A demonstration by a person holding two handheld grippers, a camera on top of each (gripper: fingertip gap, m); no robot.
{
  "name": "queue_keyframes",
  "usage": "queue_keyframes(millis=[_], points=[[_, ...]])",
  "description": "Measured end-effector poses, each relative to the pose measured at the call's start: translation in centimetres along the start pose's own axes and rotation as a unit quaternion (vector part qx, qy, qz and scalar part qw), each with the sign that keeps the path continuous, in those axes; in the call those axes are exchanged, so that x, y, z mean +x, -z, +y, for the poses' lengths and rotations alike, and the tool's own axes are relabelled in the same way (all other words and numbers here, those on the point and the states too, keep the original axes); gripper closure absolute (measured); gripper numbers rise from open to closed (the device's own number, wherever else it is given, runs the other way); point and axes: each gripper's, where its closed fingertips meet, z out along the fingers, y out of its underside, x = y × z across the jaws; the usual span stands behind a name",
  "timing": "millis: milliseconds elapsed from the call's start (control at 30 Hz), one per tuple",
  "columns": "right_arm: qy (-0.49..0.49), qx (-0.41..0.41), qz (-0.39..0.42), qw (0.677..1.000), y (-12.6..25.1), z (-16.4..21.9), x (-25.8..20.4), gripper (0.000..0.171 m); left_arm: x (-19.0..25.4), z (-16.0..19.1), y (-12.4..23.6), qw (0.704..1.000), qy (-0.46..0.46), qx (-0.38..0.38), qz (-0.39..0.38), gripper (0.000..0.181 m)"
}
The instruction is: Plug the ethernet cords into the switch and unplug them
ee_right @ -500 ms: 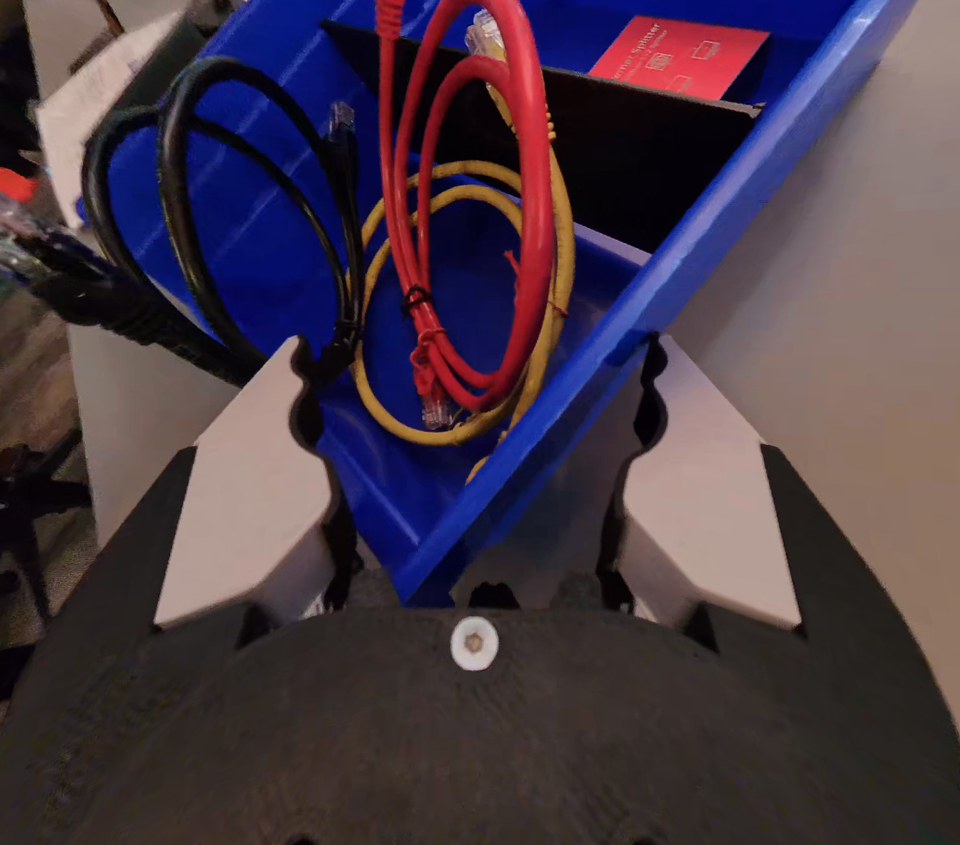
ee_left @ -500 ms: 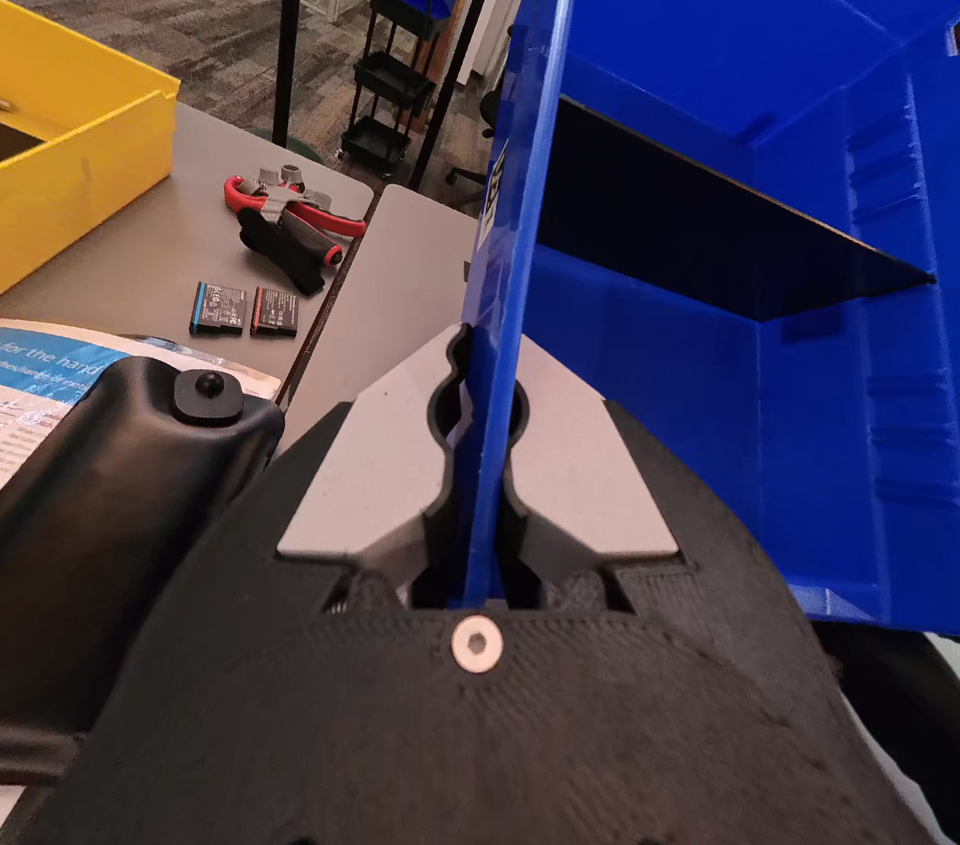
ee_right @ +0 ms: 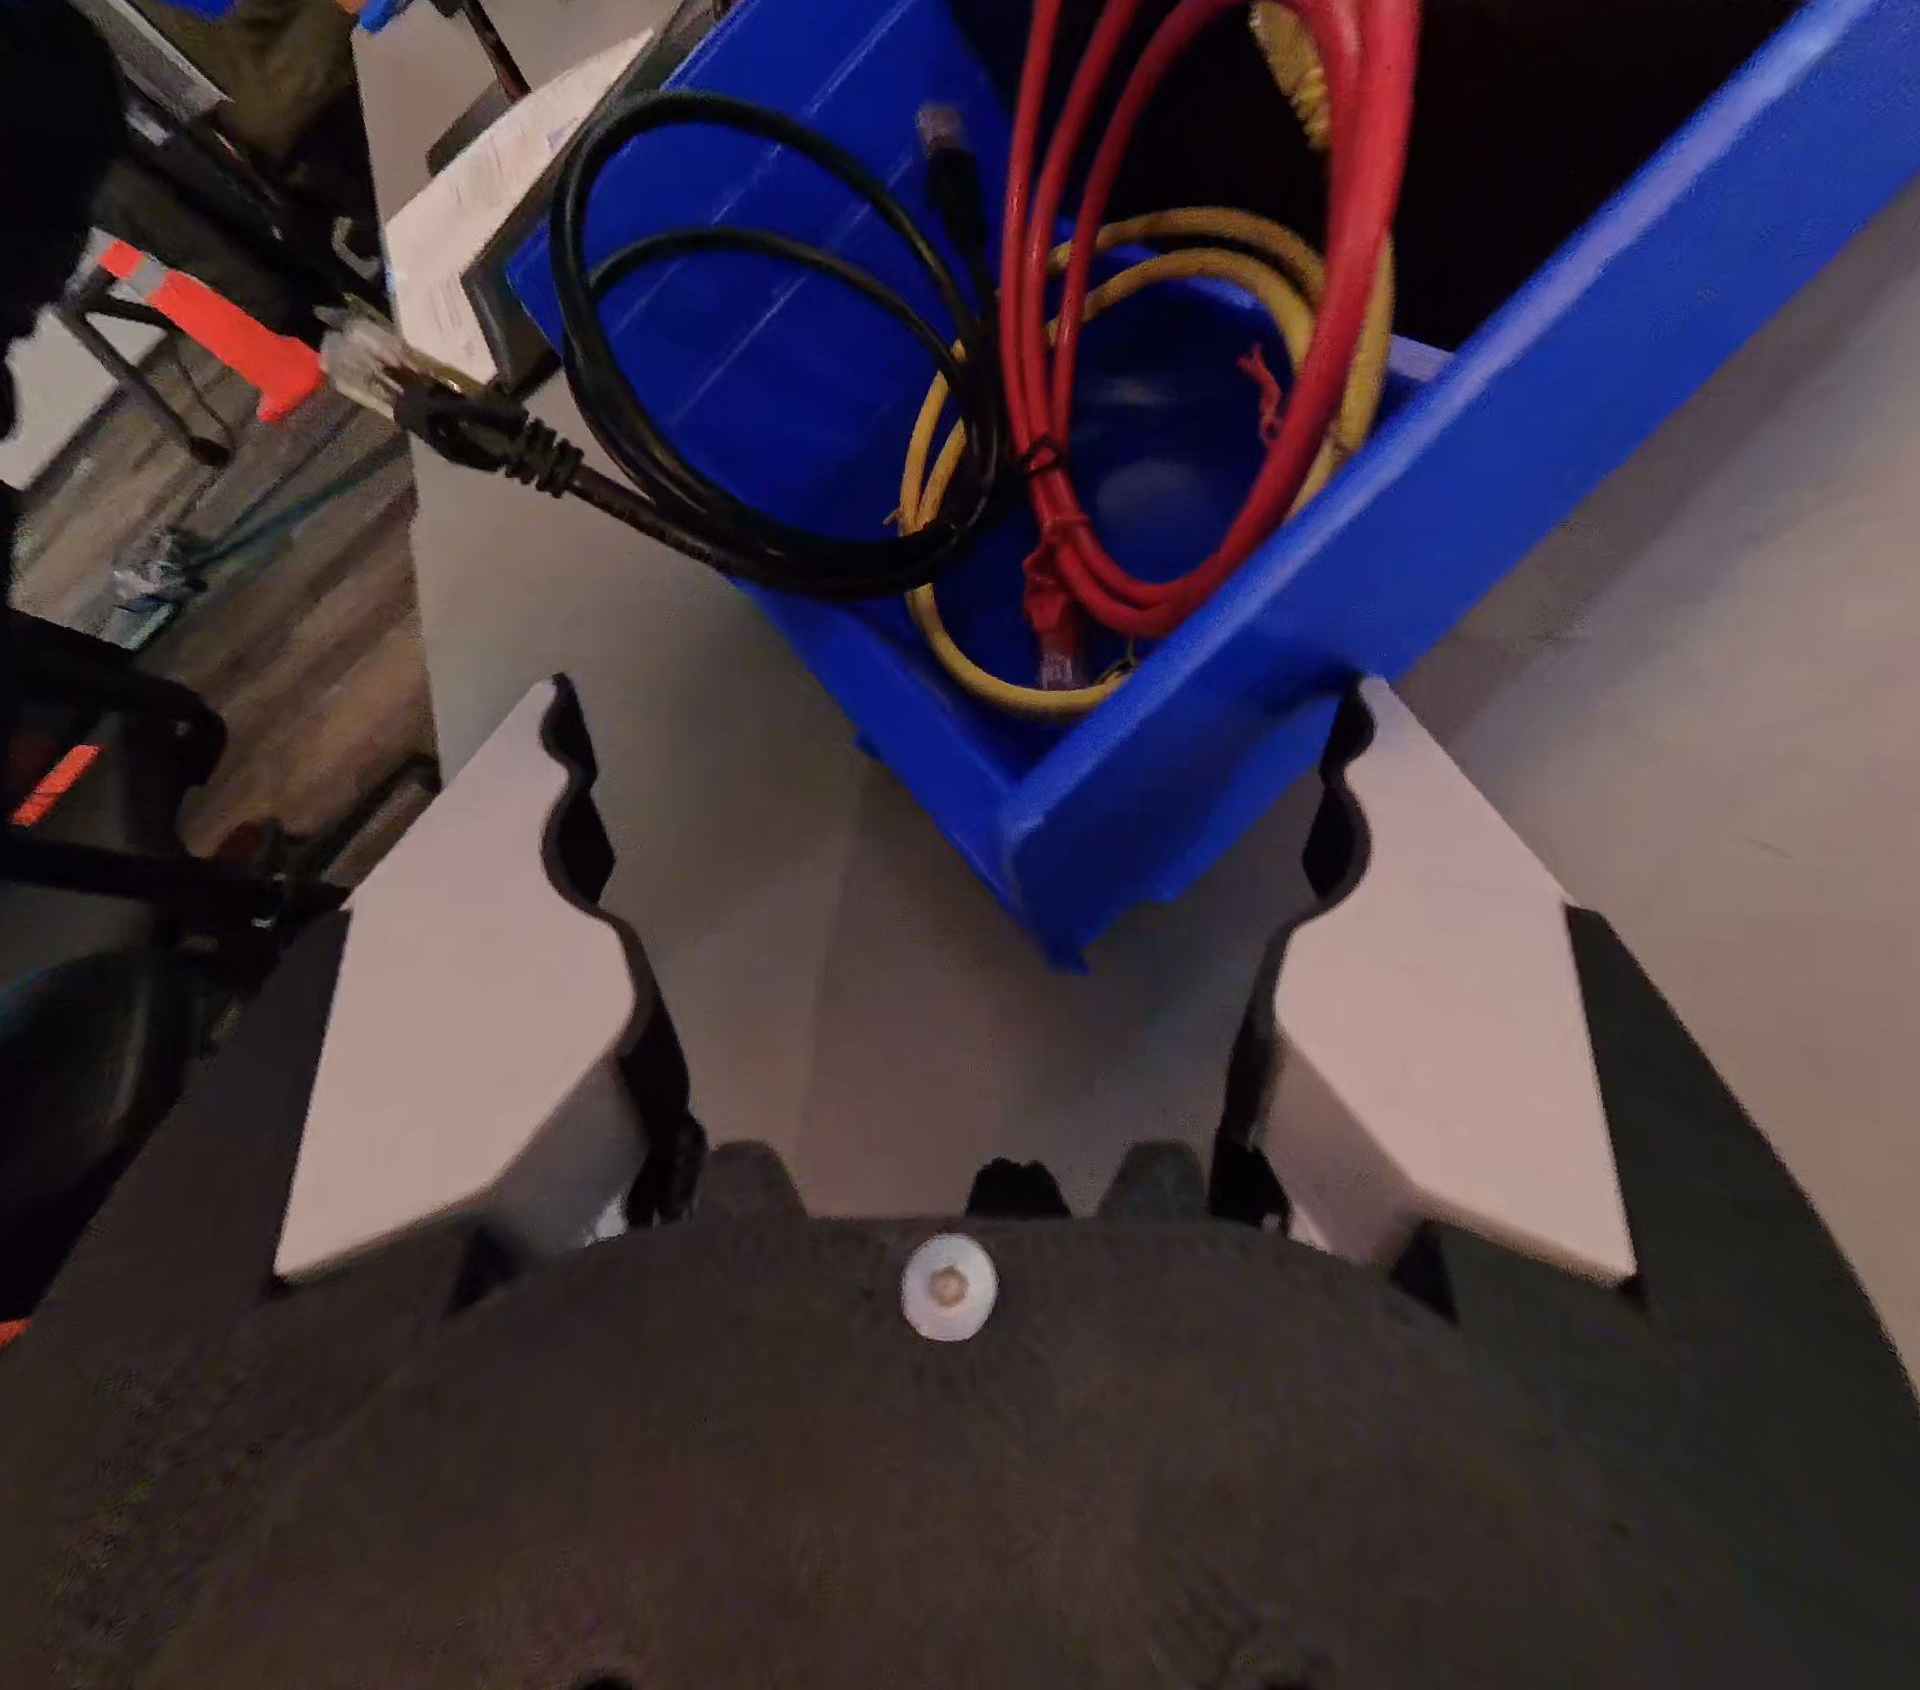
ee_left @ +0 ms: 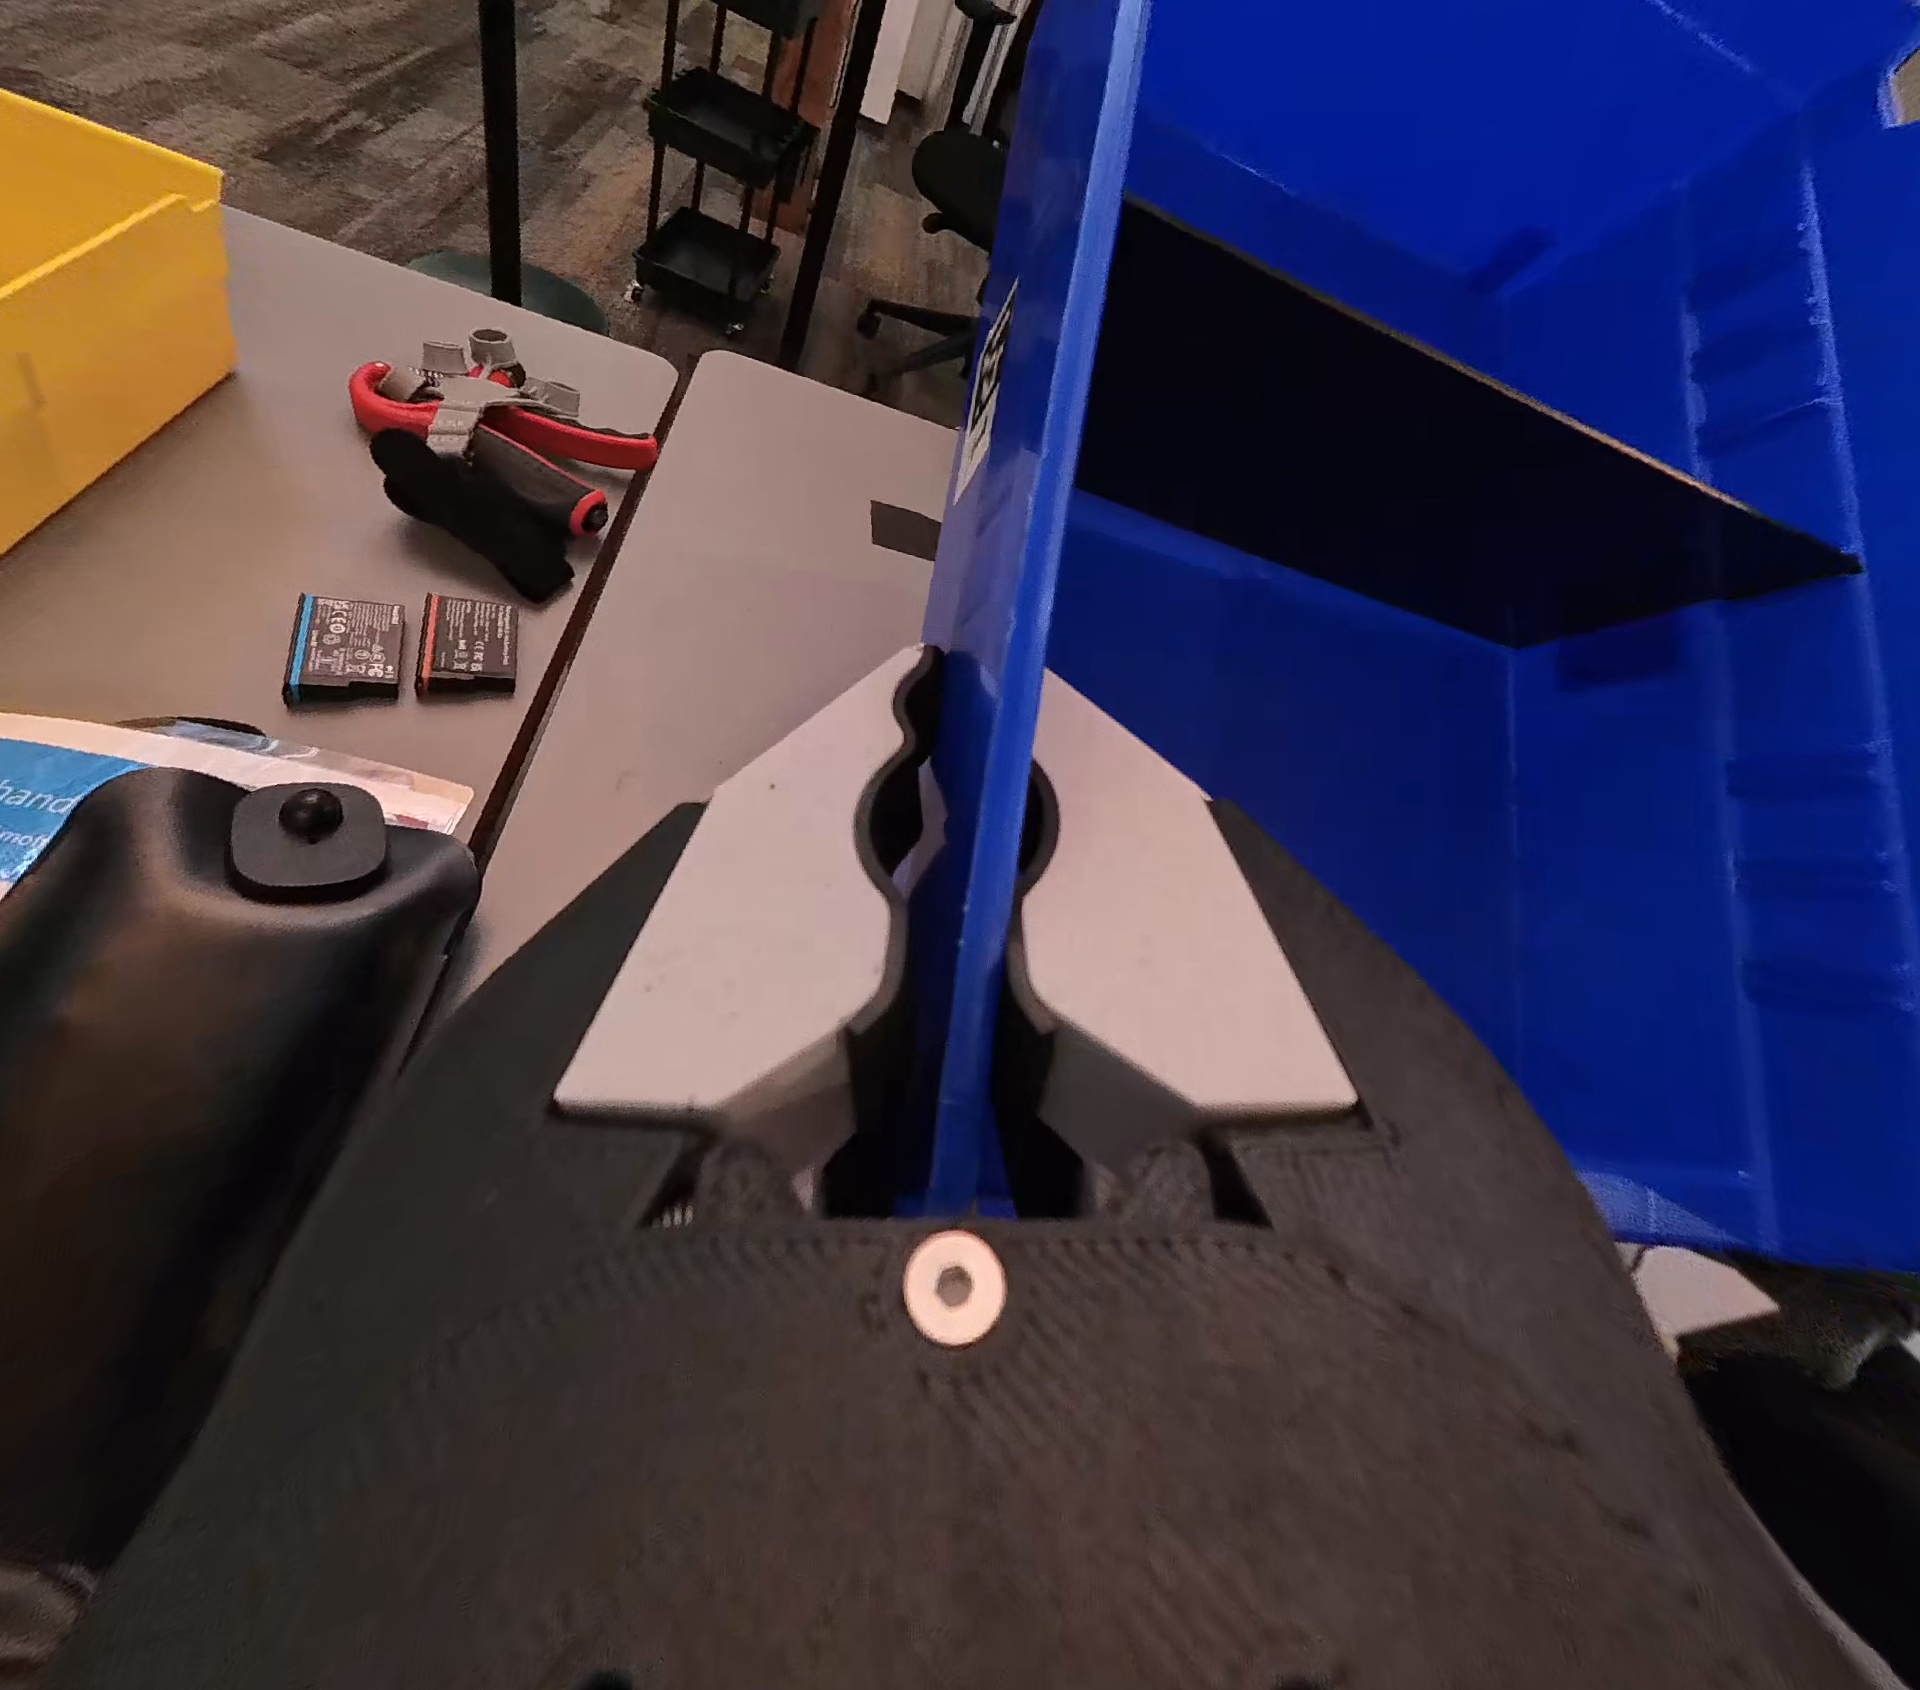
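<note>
- While clamped on blue bin (ee_left: 1455, 705) wall, left gripper (ee_left: 961, 861) risks tipping cords out.
- Spread wide, empty: right gripper (ee_right: 951, 861); bin corner at 1 o'clock.
- Black cord (ee_right: 727, 414) overhanging at 10 o'clock, could snag; red cord (ee_right: 1195, 238), yellow cord (ee_right: 1143, 269) coiled inside.

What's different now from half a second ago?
The right gripper has backed away from the blue bin: the bin's corner, earlier deep between its open fingers, now lies just beyond the fingertips. The black cord hangs farther over the bin's edge. The left gripper stays clamped on the bin wall; the red cord and yellow cord remain inside.
</note>
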Motion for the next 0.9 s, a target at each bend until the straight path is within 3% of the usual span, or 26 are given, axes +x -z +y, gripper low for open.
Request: queue_keyframes(millis=[233, 367, 500, 667, 767, 900], points=[[-0.004, -0.016, -0.021, 1.000, -2.4, -0.2, -1.1, 0.037, 0.3, -0.9, 0.7, 1.000, -0.004, 0.008, 0.001, 0.178], [0.000, 0.012, -0.013, 1.000, 0.5, -1.2, -0.4, 0.035, 1.5, -1.8, 1.4, 1.000, -0.014, 0.018, 0.007, 0.178], [0.005, 0.090, -0.002, 0.996, 7.4, -3.8, 0.7, 0.038, 5.3, -2.0, 0.8, 0.998, -0.038, 0.012, 0.038, 0.178], [0.062, 0.288, -0.045, 0.955, 21.0, -8.8, -0.7, 0.033, 13.8, 0.6, -1.9, 0.993, -0.086, -0.030, 0.078, 0.178], [0.046, 0.355, -0.046, 0.933, 27.9, -9.7, -0.4, 0.030, 20.2, 4.6, -4.1, 0.983, -0.131, -0.078, 0.103, 0.177], [-0.001, 0.405, -0.003, 0.914, 33.1, -8.0, 1.6, 0.028, 29.0, 12.6, -6.4, 0.957, -0.179, -0.158, 0.163, 0.177]])
